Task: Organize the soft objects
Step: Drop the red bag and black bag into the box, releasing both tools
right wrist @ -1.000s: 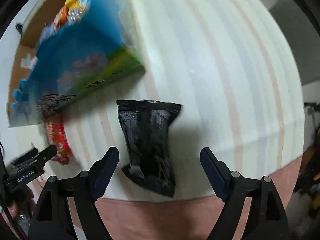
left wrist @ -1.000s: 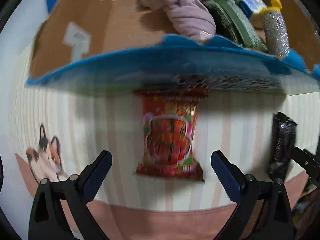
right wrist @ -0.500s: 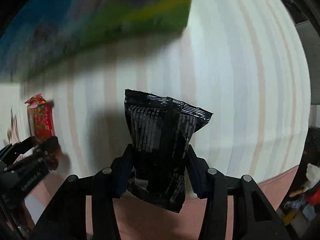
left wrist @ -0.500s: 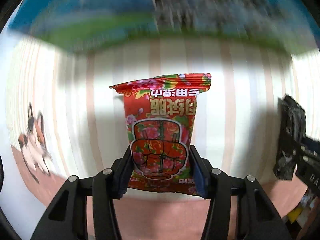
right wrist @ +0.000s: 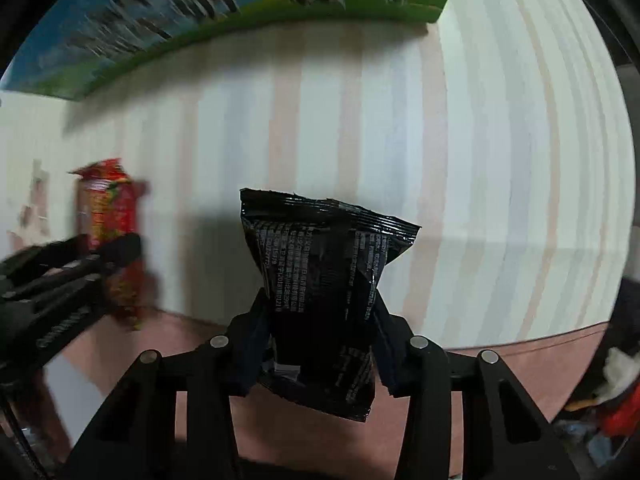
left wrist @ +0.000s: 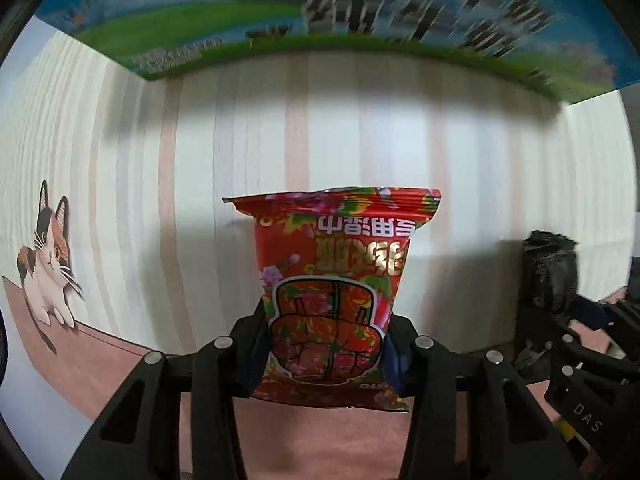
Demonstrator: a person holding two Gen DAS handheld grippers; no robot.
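Carry step. Left gripper pinching red packet; right gripper pinching black packet. Next: up over box wall, likely release inside.

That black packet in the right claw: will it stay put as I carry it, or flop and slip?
The black packet will probably flop: it is pinched low, and its crinkled top stands free above the right claw. The glossy film looks slippery, so it may slide under quick motion. It seems light, since the thin wrapper holds its shape without sagging.
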